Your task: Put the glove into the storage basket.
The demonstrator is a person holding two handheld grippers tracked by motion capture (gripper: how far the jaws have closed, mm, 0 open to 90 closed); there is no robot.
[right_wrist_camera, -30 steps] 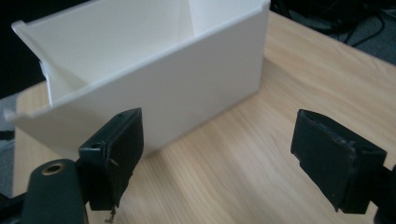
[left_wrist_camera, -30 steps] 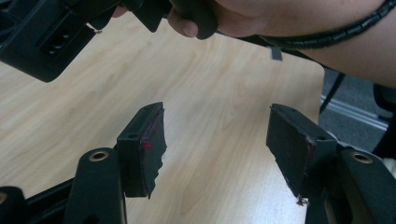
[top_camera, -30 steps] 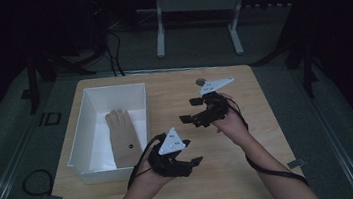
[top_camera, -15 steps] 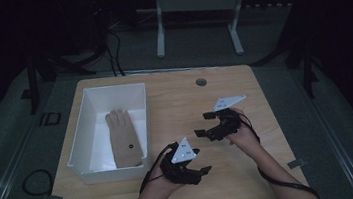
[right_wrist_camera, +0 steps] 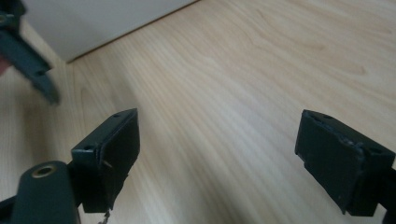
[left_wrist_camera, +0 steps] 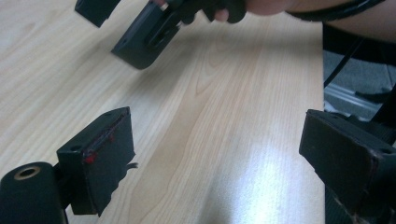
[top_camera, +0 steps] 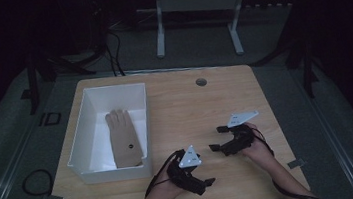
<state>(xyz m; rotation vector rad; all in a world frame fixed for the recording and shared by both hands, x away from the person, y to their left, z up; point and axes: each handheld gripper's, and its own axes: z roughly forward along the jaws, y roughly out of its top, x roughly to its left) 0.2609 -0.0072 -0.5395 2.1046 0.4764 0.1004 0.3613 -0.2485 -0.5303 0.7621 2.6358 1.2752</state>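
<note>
A dim room with dark floor and a metal stand behind surrounds the pale wooden table [top_camera: 174, 99], lit from above. Largest on the tabletop is the white bin [top_camera: 84, 140], set along its left edge with a short wall facing you, probably so it sits within easy reach of your left side. Flat on the bin's floor lies a tan glove [top_camera: 124, 143], fingers pointing to the far edge; it looks like the thing meant to be handled, and it is well apart from both tools. A small round hole [top_camera: 201, 82] marks the tabletop near the far edge.

You hold both tools low over bare wood by the near edge, a resting pose, by the look of it. Your left gripper [top_camera: 205, 183] sits near the bin's near right corner, its jaws wide apart with nothing between them. Your right gripper [top_camera: 218, 139], just beyond it toward the right edge, also has its jaws spread and empty.
</note>
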